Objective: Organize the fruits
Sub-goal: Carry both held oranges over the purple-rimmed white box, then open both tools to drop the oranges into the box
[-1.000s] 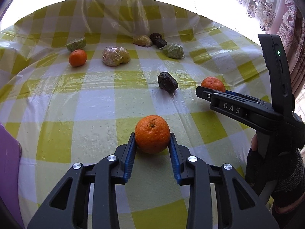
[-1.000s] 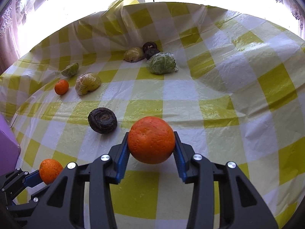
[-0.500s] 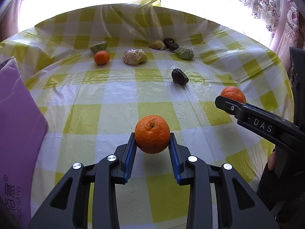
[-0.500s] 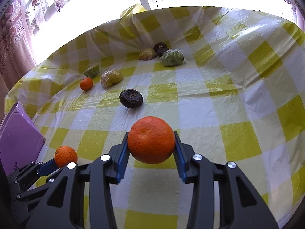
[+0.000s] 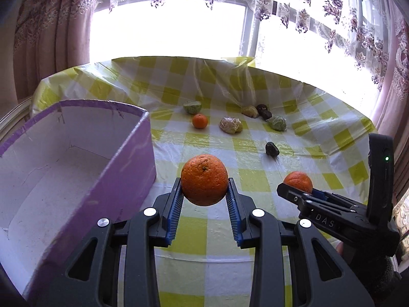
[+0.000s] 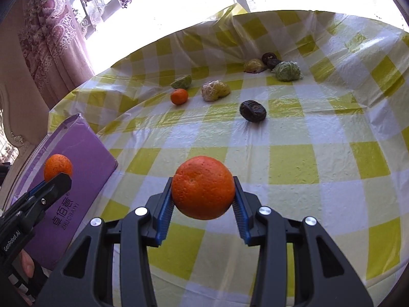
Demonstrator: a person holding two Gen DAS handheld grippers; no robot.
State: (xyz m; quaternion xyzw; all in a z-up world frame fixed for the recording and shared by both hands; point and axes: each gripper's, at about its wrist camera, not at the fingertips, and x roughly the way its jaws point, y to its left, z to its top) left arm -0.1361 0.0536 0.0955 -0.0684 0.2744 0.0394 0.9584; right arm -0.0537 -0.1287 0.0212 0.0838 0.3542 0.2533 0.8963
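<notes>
Gripping an orange [image 5: 204, 179] in my left tool [image 5: 204, 199], I held it above the bench [image 5: 255, 179], just beside the open purple box [image 5: 76, 179]. From the right wrist, my right tool [image 6: 203, 197] was clamped on a second orange [image 6: 203, 187] over the bench, loose fruits [image 6: 214, 90] lying farther back.

Fruits spread across the tabletop [image 5: 255, 179]

An open box [image 5: 76, 168] fills the frame's left; loose fruits [image 5: 230, 125] cluster upper centre, one fruit [image 5: 272, 149] lying nearer, right of centre.
</notes>
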